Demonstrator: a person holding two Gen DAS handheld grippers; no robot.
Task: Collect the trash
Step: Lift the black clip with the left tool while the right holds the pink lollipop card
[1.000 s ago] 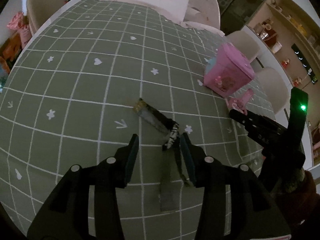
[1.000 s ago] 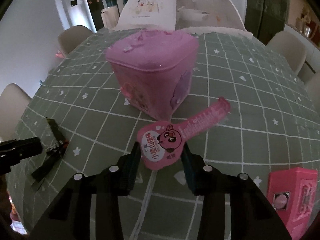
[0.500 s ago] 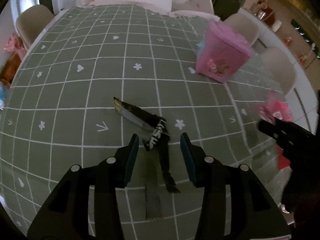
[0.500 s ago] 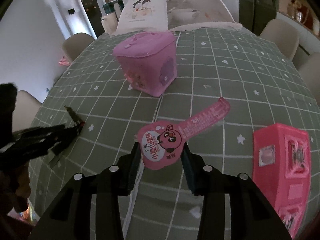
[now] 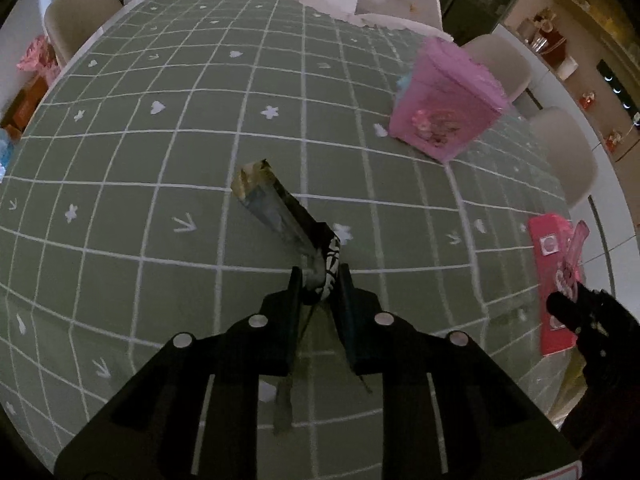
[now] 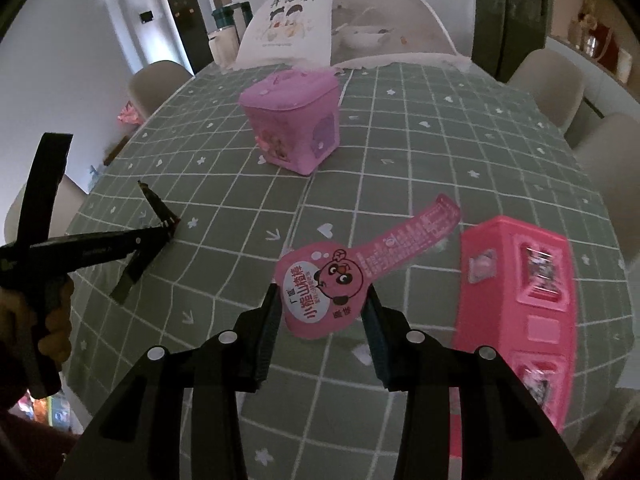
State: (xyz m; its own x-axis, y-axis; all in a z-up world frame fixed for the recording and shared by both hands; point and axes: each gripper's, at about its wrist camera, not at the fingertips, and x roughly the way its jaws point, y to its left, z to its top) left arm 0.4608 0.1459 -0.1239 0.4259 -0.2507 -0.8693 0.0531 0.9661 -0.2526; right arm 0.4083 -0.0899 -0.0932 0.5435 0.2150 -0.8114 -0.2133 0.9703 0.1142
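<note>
- Left tool (image 5: 320, 284), jaws just narrowed, pinched the long dark foil wrapper (image 5: 280, 212) by its near end, frame centre, for lifting.
- Right tool (image 6: 320, 316) gripped the pink cartoon-printed sachet (image 6: 340, 280), raised clear of the green checked surface (image 6: 400, 160) for carrying.

Pink guitar-shaped plastic snack wrapper (image 6: 332, 284): large white Chinese characters down its round end read 小熊山楂棒, beside a cartoon bear face; smaller characters at top and bottom of that panel are not sharp enough to read.
Wrapper's long neck: rows of fine white print (too small to make out).
White paper poster (image 6: 288, 20) propped at the table's far end: handwritten-style Chinese characters above two cartoon children, ending in an exclamation mark; the characters themselves are blurred.
Long dark foil wrapper (image 5: 294, 232): white lettering on its black end, unreadable.
Bright pink plastic box (image 6: 520, 292): stickers on its top face, print illegible.
</note>
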